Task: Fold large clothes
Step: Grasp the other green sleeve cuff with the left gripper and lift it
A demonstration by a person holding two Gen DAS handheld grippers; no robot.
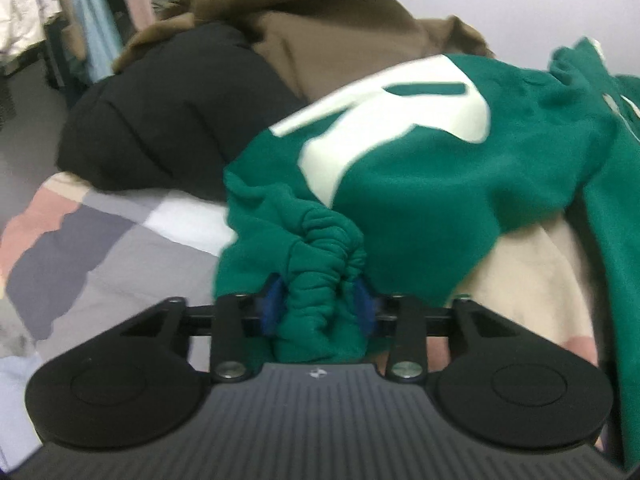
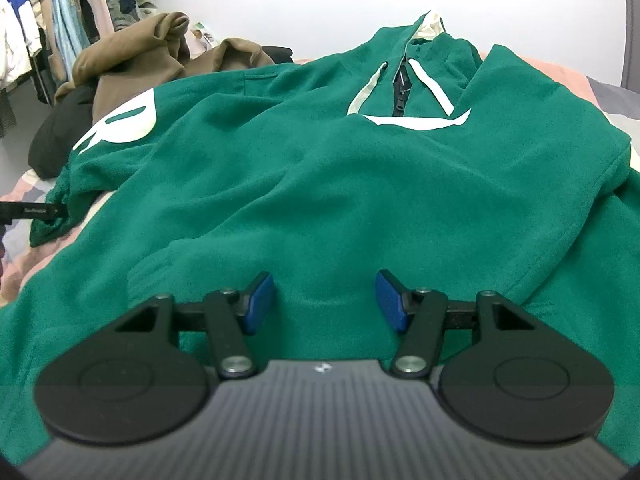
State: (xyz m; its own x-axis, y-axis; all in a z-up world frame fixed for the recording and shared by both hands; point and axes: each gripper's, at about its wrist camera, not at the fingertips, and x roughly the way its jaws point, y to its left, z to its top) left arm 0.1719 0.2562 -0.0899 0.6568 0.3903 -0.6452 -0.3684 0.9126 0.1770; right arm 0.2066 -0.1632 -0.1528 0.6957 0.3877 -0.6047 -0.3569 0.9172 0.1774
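A large green hoodie (image 2: pixel 320 184) with white lettering lies spread on the bed, hood and white drawstrings at the far end. My left gripper (image 1: pixel 318 304) is shut on the ribbed cuff (image 1: pixel 324 264) of its left sleeve, which carries a big white letter (image 1: pixel 392 120). In the right wrist view that cuff (image 2: pixel 52 220) is at the far left, held by the left gripper's black tip. My right gripper (image 2: pixel 325 300) is open and empty, just above the hoodie's lower front, blue pads (image 2: pixel 260 300) spread wide.
A brown garment (image 1: pixel 328 28) and a black garment (image 1: pixel 172 112) are piled at the bed's left side, behind the sleeve. The patchwork bedspread (image 1: pixel 80 248) shows beside them. Hanging clothes (image 2: pixel 48 12) line the far left. A white wall is behind the bed.
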